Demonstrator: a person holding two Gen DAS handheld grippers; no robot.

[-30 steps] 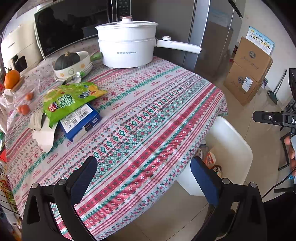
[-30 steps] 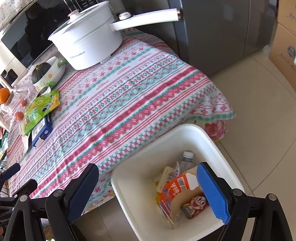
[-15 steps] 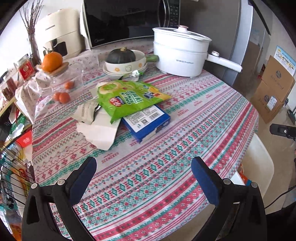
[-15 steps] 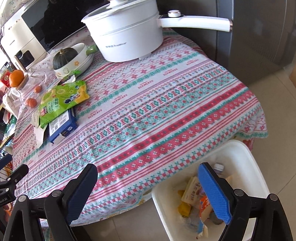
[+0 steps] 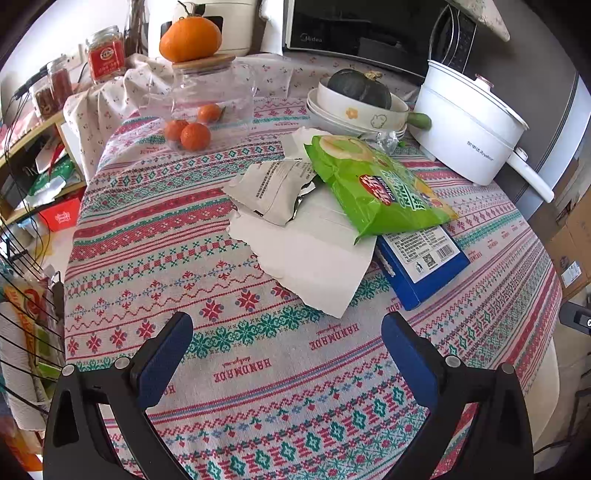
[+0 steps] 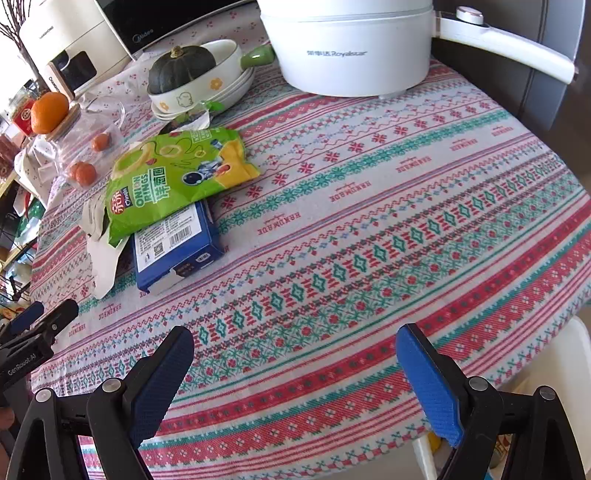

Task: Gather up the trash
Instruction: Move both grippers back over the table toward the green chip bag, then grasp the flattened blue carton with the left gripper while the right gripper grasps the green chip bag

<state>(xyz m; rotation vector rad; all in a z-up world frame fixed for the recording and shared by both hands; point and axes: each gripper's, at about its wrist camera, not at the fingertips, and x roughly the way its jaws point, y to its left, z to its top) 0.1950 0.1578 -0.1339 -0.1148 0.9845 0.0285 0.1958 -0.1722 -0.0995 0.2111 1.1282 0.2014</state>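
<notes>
A pile of trash lies on the patterned tablecloth (image 5: pixel 258 369): a green onion-rings bag (image 5: pixel 373 184) (image 6: pixel 173 177) on top of a blue box (image 5: pixel 421 262) (image 6: pixel 173 243), torn white paper (image 5: pixel 314 254) (image 6: pixel 103 266) and a grey torn wrapper (image 5: pixel 269 184). My left gripper (image 5: pixel 286 354) is open and empty, hovering over the cloth just short of the white paper. My right gripper (image 6: pixel 295 373) is open and empty above the table's near edge, well right of the pile. The white trash bin (image 6: pixel 576 354) shows at the right edge below the table.
A white electric pot (image 5: pixel 469 122) (image 6: pixel 351 48), a bowl with a dark squash (image 5: pixel 358 96) (image 6: pixel 188 74), a glass jar with an orange on top (image 5: pixel 207 81), loose tangerines (image 5: pixel 188 133), a microwave (image 5: pixel 354 29) and a side shelf (image 5: pixel 33 173) surround the pile.
Both grippers swung left from the bin toward the table. The left one closed in on the trash pile; the bin has nearly left the right view.
</notes>
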